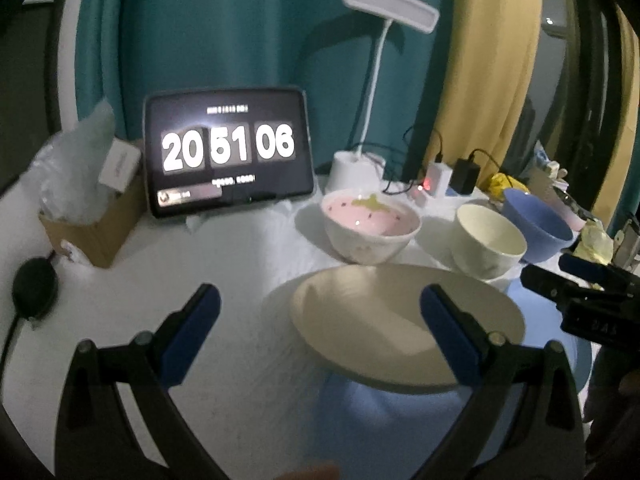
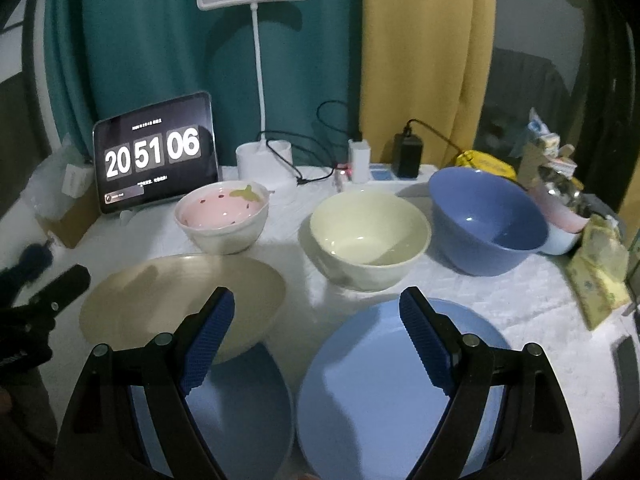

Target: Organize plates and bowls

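Right wrist, three empty bowls (image 2: 370, 240), plates (image 2: 182, 300)

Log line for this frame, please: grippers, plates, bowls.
left gripper: open, empty | right gripper: open, empty | cream plate: overlapping a blue plate | bowls: three, unstacked

Three bowls (image 2: 368, 236) stand in a row behind three plates (image 2: 396, 392).

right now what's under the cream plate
The cream plate overlaps the far edge of a blue plate. The rest sits over the white tablecloth. Anything beneath its middle is hidden.
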`<state>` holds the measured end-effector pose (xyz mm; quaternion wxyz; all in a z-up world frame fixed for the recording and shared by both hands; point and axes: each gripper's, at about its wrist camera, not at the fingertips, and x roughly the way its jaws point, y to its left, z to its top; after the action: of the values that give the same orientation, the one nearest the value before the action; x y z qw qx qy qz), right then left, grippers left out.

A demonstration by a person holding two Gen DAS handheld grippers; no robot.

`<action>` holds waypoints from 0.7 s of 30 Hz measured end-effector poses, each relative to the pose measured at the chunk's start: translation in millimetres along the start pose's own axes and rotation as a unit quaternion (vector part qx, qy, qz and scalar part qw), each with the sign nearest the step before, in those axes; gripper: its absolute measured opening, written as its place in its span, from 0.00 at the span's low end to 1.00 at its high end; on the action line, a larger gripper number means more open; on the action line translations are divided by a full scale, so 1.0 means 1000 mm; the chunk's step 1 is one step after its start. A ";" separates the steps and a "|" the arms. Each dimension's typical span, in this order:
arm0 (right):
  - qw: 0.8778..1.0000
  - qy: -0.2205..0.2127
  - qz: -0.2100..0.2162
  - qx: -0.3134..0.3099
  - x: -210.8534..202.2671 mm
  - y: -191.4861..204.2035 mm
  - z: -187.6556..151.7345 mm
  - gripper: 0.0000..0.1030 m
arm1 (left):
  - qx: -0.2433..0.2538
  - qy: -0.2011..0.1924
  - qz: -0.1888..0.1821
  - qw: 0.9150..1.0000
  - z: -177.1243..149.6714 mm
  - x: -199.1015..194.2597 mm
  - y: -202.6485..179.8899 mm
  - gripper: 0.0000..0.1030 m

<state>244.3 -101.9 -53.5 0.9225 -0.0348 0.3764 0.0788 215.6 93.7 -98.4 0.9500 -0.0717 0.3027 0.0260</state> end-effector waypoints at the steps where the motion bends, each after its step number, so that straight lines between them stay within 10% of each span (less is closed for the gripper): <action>1: 1.000 0.003 0.003 0.000 0.005 0.001 0.001 0.85 | -0.002 0.009 -0.002 1.000 0.000 0.006 0.001 0.98; 10: 0.998 0.045 0.027 0.037 0.045 0.001 0.002 0.85 | -0.017 0.051 -0.011 0.999 -0.004 0.038 0.008 0.97; 21: 0.994 0.080 0.052 0.052 0.074 0.005 -0.006 0.83 | -0.028 0.089 -0.018 0.995 -0.008 0.059 0.010 0.66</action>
<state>291.5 -88.9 -109.6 0.8844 0.0270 0.4541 0.1041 258.2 102.7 -140.0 0.9173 -0.1062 0.3837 0.0106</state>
